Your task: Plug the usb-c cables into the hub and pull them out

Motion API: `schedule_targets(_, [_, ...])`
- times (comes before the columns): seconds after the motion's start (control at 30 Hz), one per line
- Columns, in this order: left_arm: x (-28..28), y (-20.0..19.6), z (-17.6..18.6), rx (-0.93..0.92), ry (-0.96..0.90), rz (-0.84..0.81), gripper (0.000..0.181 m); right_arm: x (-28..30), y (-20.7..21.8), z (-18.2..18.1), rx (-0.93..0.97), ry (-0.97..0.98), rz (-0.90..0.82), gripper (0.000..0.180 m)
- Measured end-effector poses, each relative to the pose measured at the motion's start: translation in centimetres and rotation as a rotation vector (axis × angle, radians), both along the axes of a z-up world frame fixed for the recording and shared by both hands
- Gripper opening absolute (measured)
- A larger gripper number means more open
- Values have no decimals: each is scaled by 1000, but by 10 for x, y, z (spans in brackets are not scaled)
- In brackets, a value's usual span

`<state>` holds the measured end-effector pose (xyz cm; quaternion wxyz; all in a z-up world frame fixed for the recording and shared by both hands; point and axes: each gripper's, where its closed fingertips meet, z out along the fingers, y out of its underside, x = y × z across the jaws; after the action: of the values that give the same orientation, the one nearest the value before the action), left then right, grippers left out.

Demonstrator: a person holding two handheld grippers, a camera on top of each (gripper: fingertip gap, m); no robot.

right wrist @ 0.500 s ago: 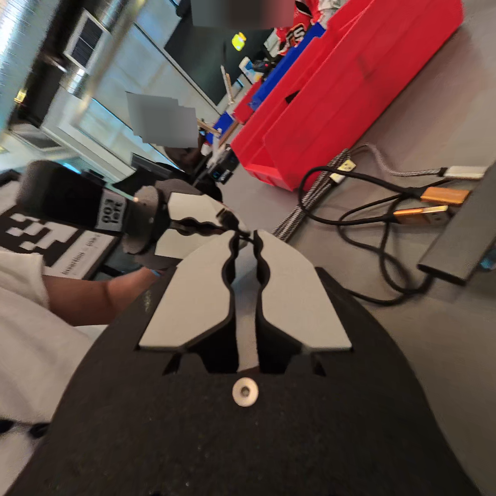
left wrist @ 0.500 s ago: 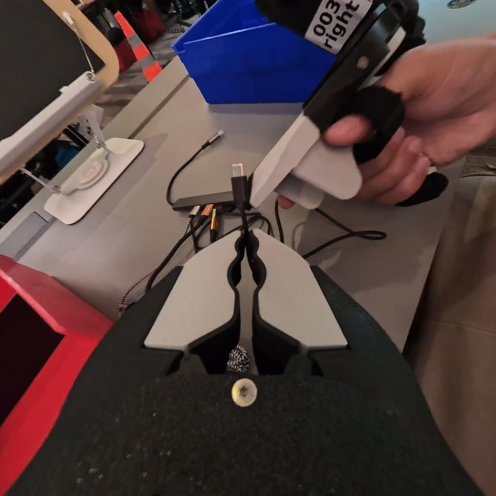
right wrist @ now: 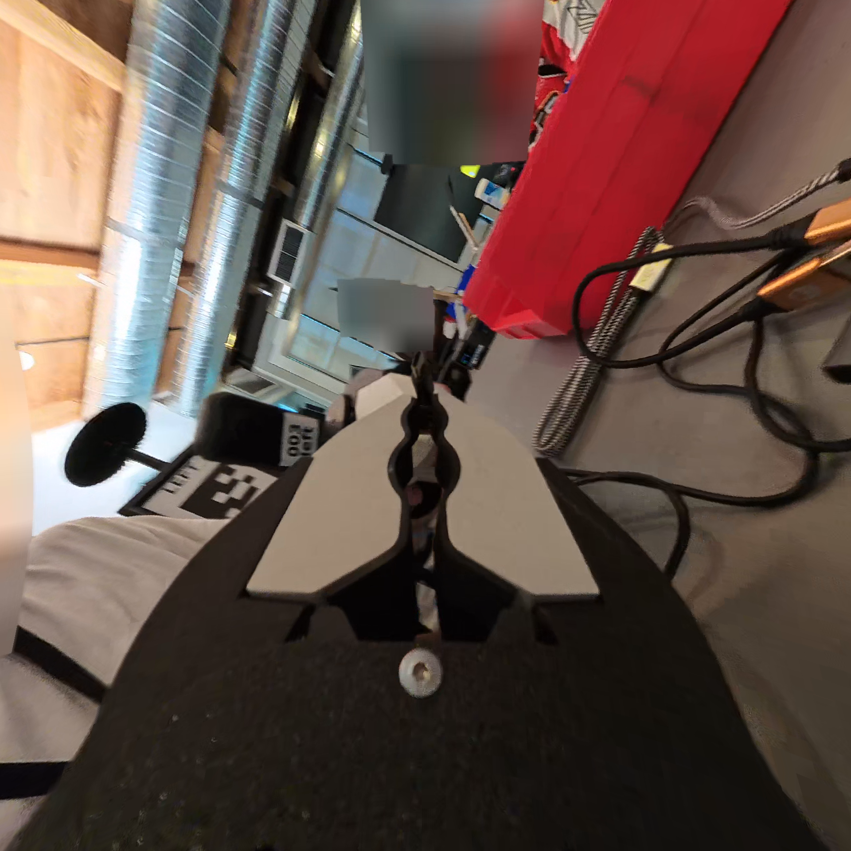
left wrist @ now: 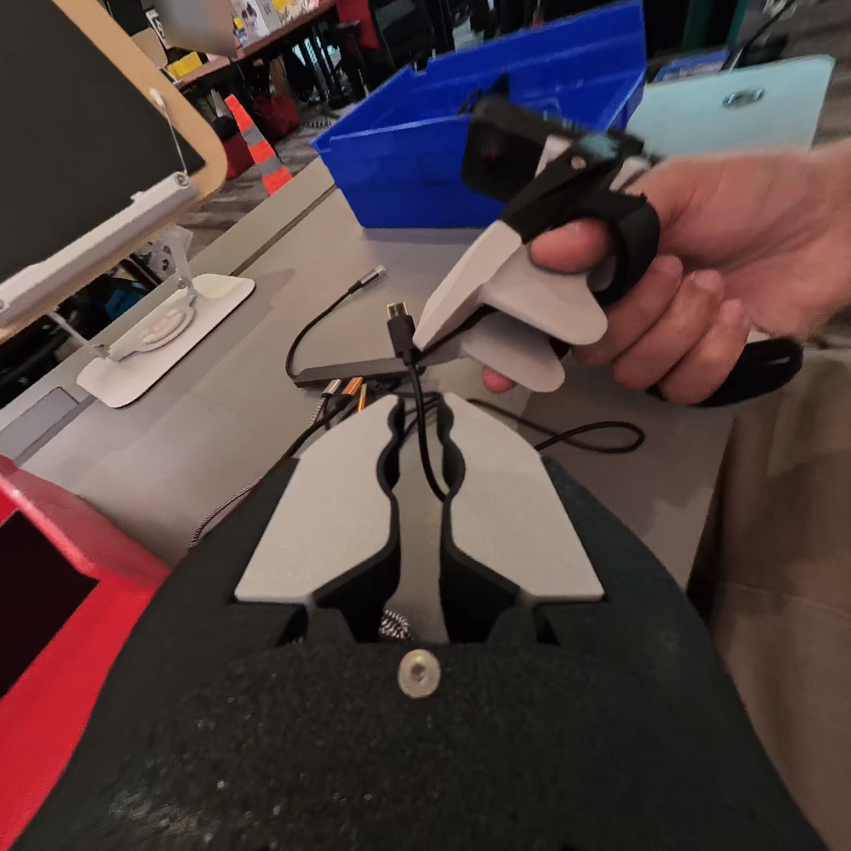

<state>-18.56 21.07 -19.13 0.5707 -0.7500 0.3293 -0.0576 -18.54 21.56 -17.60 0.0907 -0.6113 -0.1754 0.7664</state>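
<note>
Your right gripper (left wrist: 416,347) is clamped on the black cable (left wrist: 421,442) just below its plug (left wrist: 400,322), holding that plug upright in the air above the hub (left wrist: 350,370); your right hand (left wrist: 681,294) is wrapped around its handle; in the right wrist view the same gripper (right wrist: 423,405) shows its tips pinched together with the dark plug (right wrist: 420,368) sticking out past them; your left gripper (left wrist: 420,405) sits nearer you than the hub, its jaws parted with a clear gap between them, and the black cable runs loosely down through that gap without being squeezed; the hub lies flat on the grey table (left wrist: 230,442), a slim dark bar, directly behind the left gripper's tips; along the hub's near edge you have a silver connector (left wrist: 332,387) and two orange connectors (left wrist: 352,384) close against it, though whether they are fully seated cannot be told; a braided cable (left wrist: 239,497) trails from there toward the red bin (left wrist: 55,598), which is to the left of the hub; the hub's own short lead (left wrist: 317,317) curls away behind it and ends in a silver tip; a blue bin (left wrist: 414,175) stands beyond the hub, and a white stand (left wrist: 152,350) sits to the hub's left.
</note>
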Motion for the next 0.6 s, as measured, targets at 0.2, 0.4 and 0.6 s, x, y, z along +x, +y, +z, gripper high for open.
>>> schedule_targets(0.2, [1,-3,18,102,-62,-17,15,-3,-13,10,-206,128,71,3])
schedule_targets(0.4, [2,-5,18,98,-23,-33,2,-5,-16,11,-216,154,90,4])
schedule_targets(0.6, [4,-6,12,62,-20,-60,2,-2,-10,9,-42,91,50,15])
